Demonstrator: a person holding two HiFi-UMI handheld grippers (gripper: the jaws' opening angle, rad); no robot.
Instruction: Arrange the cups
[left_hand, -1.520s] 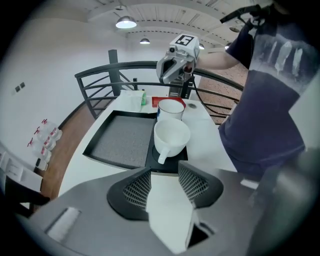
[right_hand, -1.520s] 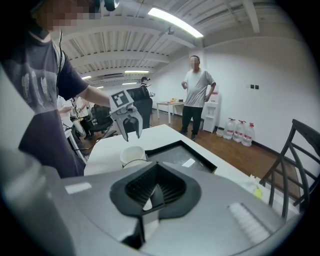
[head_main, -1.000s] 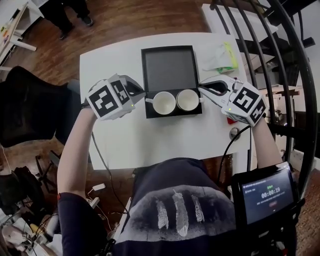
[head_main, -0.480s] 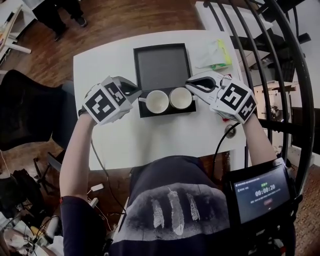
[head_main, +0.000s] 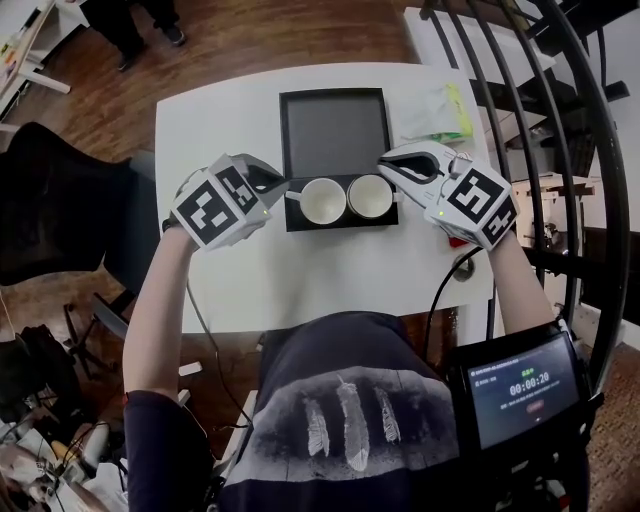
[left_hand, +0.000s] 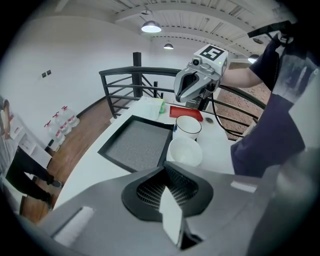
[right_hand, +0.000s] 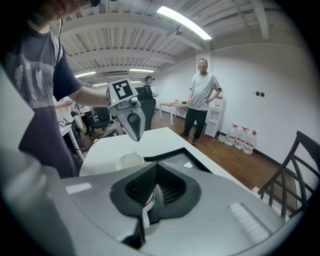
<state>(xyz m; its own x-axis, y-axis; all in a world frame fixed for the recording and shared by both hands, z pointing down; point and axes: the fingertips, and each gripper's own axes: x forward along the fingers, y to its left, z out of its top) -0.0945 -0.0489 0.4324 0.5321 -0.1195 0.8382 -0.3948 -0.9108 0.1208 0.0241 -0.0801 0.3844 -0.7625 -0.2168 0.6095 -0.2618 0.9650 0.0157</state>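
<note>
Left cup (head_main: 324, 201): handle at 9 o'clock, pinched in left gripper (head_main: 284, 188). Right cup (head_main: 370, 197) (handle 3 o'clock) pinched in right gripper (head_main: 391, 177).

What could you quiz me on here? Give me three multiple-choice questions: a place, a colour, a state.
1. Where in the tray do the left cup and right cup stand?
A) far end
B) near end, side by side
C) opposite corners

2. What colour is the tray?
A) black
B) red
C) white

3. How are the left gripper and right gripper?
A) wide open
B) lying flat in the tray
C) shut, each on its cup

Answers:
1 B: both sit along the tray's near edge.
2 A: its frame looks black and its floor dark grey.
3 C: each gripper view shows closed jaws pinching a white part of a cup.
</note>
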